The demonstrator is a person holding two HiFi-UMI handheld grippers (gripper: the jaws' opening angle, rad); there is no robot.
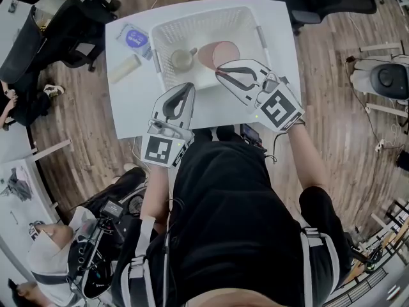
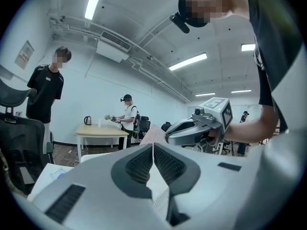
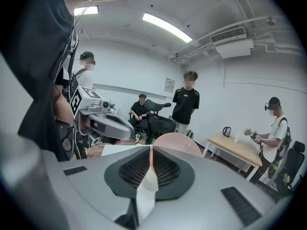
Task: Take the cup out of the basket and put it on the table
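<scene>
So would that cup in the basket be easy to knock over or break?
The cup looks like pottery, so it is probably rigid and could chip. It stands upright and squat, so it is likely hard to tip. Its side handle should stop it rolling far.

This is looking like an open-plan office serving as a robotics lab. Black swivel office chairs [image 1: 77,24] are standing on a brown wood-plank floor [image 1: 332,82] around a white rectangular table [image 1: 128,101]. Long fluorescent strip lights [image 3: 168,27] are glowing beside a boxy white air-conditioning unit [image 3: 235,47]. A person wearing a head-mounted camera [image 3: 276,128] is working at a pale wooden table [image 3: 237,150] carrying a small kettle [image 3: 226,131].
</scene>
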